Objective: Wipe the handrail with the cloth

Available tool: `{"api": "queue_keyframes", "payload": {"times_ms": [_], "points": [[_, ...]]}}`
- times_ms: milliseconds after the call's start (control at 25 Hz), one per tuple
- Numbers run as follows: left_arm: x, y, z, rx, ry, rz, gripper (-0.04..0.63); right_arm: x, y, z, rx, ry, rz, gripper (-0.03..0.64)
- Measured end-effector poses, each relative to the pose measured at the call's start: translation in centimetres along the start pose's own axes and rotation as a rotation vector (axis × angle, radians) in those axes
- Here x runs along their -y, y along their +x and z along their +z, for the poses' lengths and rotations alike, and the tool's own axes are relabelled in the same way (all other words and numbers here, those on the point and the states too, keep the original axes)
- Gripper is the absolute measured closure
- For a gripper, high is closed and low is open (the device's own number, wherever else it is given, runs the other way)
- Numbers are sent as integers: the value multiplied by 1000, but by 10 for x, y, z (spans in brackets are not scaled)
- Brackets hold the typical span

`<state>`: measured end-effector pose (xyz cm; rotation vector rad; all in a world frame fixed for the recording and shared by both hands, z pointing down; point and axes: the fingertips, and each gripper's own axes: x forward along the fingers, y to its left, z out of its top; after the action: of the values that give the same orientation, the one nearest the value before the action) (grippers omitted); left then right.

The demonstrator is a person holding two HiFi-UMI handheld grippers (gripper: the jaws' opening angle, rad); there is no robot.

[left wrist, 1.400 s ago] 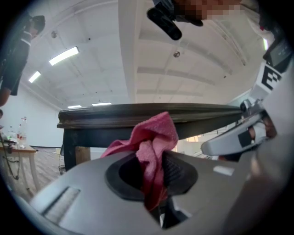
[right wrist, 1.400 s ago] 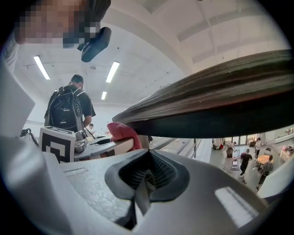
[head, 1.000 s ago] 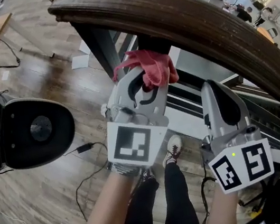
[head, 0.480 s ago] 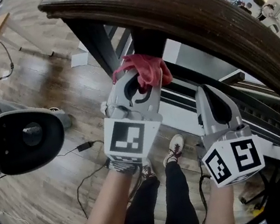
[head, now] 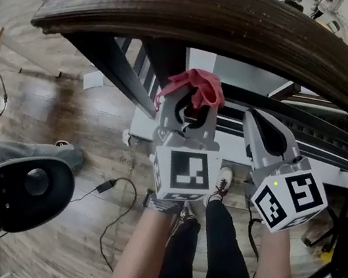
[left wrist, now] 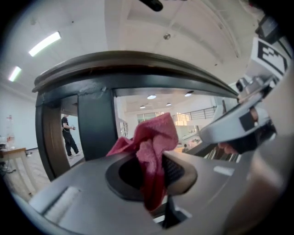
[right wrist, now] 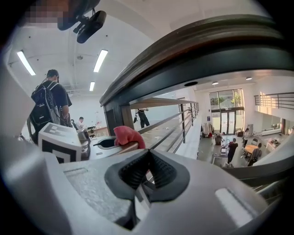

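Gripping a crumpled red terry cloth (head: 204,88) between its jaws, the left gripper (head: 189,109) is held below the dark brown curved wooden handrail (head: 240,20), beside a black baluster post (head: 169,56). The cloth is seen clear of the wood, not touching it. The right gripper (head: 259,123) is held just alongside, its jaws closed together on nothing. For a good wipe, it is judged that the cloth should be raised until its loose bunch is pressed onto the rail's rounded top, then drawn along the curve with even contact and the metal held off the wood. The rail's top face is shown only in the head view. Its underside and the pinched fold are shown in the left gripper view, and the empty claw's meeting ribbed pads (right wrist: 165,173) in the right gripper view.
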<state>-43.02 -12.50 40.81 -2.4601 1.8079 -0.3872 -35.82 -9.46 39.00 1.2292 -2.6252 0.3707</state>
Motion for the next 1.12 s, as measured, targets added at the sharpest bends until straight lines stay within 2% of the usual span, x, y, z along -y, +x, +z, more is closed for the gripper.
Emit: {"api": "queue_keyframes", "payload": {"times_ms": [200, 360, 480, 600, 760, 1120], "points": [[-3, 17, -15, -67, 15, 114, 522, 3, -7, -3, -7, 9, -8, 614], [-5, 23, -20, -64, -49, 157, 529, 8, -5, -2, -8, -5, -13, 614], [-8, 25, -21, -67, -102, 149, 531, 13, 1, -6, -6, -9, -12, 614], [-7, 26, -22, -88, -109, 120, 532, 14, 8, -9, -2, 2, -7, 614], [-13, 24, -16, -111, -132, 128, 532, 8, 12, -7, 9, -5, 8, 614], [-15, 21, -17, -111, -173, 126, 534, 37, 10, -14, 47, 37, -70, 614]]}}
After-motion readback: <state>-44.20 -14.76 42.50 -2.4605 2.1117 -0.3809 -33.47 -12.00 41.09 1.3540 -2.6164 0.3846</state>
